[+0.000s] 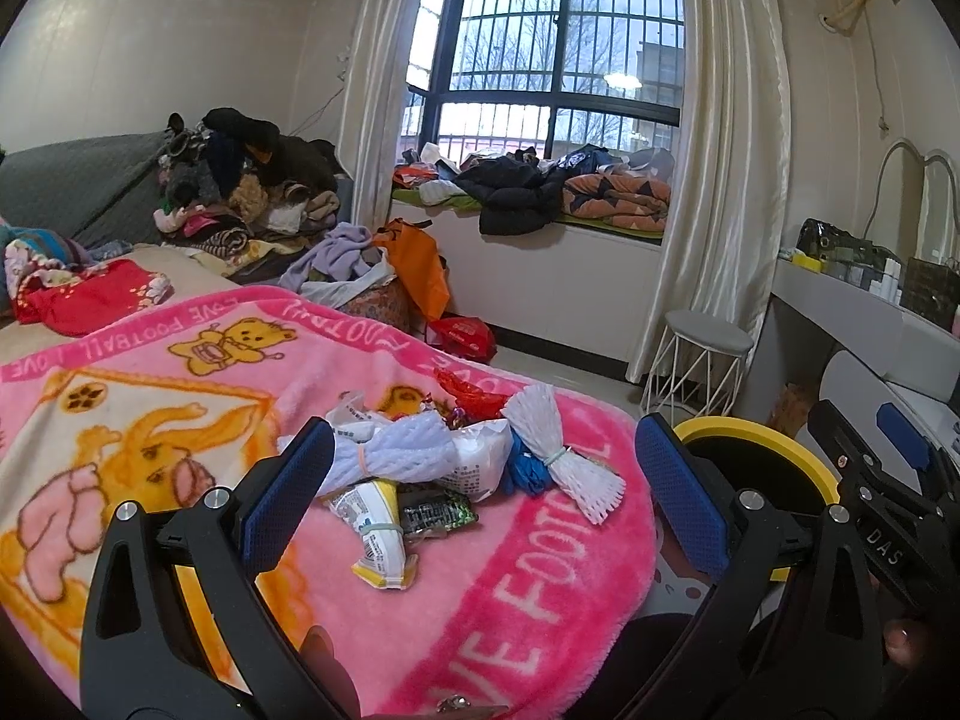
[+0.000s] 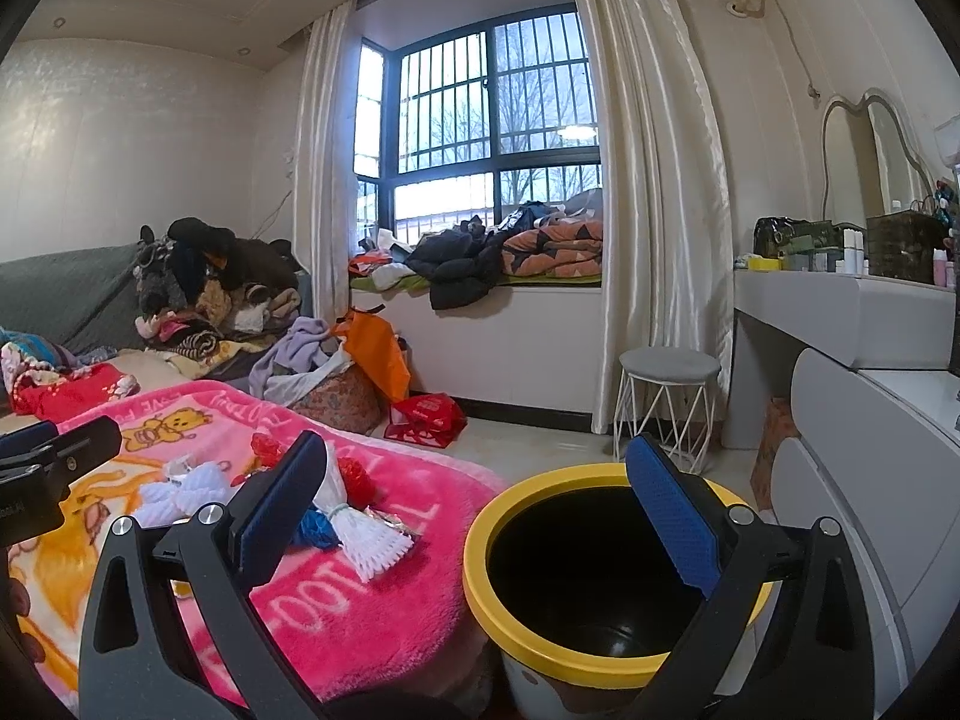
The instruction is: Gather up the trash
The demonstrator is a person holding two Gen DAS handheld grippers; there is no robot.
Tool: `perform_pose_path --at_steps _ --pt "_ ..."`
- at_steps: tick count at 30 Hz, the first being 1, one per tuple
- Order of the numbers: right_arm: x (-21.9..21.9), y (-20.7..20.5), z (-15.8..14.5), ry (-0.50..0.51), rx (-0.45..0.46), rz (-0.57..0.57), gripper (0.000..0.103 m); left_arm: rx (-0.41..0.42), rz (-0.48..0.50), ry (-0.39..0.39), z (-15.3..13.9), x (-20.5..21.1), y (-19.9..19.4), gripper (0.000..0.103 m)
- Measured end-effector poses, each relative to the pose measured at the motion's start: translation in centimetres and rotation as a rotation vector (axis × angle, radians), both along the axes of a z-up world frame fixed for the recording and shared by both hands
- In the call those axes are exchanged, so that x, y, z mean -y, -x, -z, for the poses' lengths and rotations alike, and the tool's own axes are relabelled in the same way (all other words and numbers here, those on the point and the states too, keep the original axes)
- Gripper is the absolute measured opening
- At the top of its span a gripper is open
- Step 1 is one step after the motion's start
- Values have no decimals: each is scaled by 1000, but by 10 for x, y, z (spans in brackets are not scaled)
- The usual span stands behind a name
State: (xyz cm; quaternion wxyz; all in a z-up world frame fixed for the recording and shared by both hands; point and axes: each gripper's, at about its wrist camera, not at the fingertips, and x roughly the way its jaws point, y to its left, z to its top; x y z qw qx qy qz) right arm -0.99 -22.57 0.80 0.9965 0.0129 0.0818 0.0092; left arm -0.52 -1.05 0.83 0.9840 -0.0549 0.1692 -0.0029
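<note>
A heap of trash lies on the pink blanket (image 1: 180, 360). It holds a white foam net (image 1: 564, 462), a lavender foam net (image 1: 396, 456), a white plastic wrapper (image 1: 480, 465), a yellow-and-white wrapper (image 1: 378, 546), a dark green wrapper (image 1: 432, 513), a blue net (image 1: 525, 471) and a red net (image 1: 474, 399). My left gripper (image 1: 486, 498) hangs open just short of the heap, holding nothing. My right gripper (image 2: 477, 513) is open and empty; its right finger is over the mouth of the yellow-rimmed bin (image 2: 480, 546), and the white foam net (image 2: 372, 540) lies left of the bin.
The bin (image 1: 750, 427) stands on the floor against the bed's corner. Beyond it are a wire-legged stool (image 2: 669, 396), a white dressing table (image 2: 840, 312), a red bag (image 2: 429, 414) and an orange bag (image 2: 375, 354). Clothes (image 2: 210, 294) are piled at the bed's far end.
</note>
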Motion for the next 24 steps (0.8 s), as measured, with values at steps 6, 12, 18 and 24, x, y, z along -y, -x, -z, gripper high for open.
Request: perform_pose_path --at_steps 6,12,18,24 --pt "-1 0 1 -1 -1 -1 97 -2 0 3 -3 1 4 93" --pt "-2 0 2 1 -1 1 97 -3 2 4 -2 2 5 93" --pt "-4 -1 5 1 -4 0 97 -7 1 5 -2 2 5 93" --pt "-5 -5 11 -12 -27 -15 97 -3 -6 -1 -1 4 7 93"
